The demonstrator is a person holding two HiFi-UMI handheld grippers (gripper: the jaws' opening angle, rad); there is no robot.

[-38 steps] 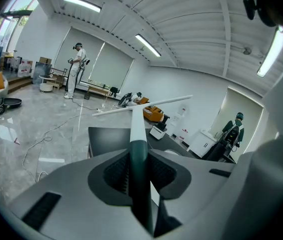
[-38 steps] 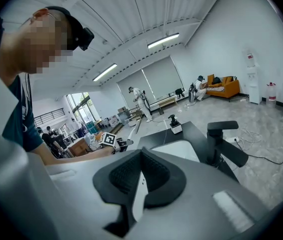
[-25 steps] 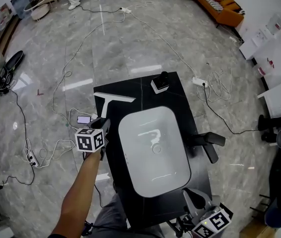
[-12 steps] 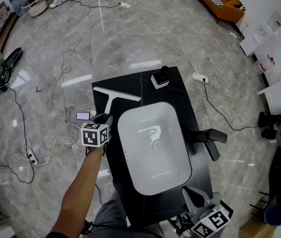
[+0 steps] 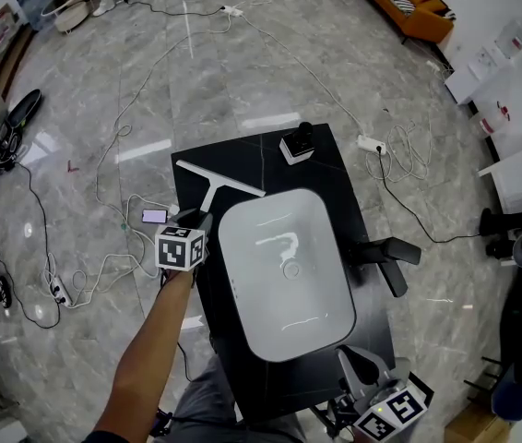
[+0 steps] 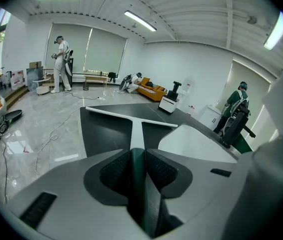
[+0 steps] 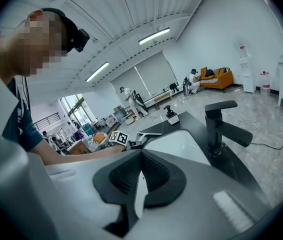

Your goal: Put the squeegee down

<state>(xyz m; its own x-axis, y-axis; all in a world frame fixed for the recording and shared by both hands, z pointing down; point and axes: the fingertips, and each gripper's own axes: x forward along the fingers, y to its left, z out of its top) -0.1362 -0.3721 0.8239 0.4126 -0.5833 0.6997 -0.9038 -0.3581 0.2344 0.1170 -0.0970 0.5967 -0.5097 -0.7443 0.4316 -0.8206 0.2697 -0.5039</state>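
The white squeegee lies with its blade across the far left of the black counter, its handle pointing back at me. My left gripper is at the counter's left edge, shut on the dark end of that handle, and its jaws are opening. In the left gripper view the handle runs between the pads out to the blade, which rests low on the counter. My right gripper waits at the near right corner, shut with nothing between its pads.
A white sink basin fills the counter's middle, with a black faucet at its right. A soap dispenser stands at the far edge. Cables and a phone lie on the marble floor at the left.
The left gripper has sunk a little and rolled with the squeegee. The blade now lies slanted, lower on the counter. The right gripper has kept still.
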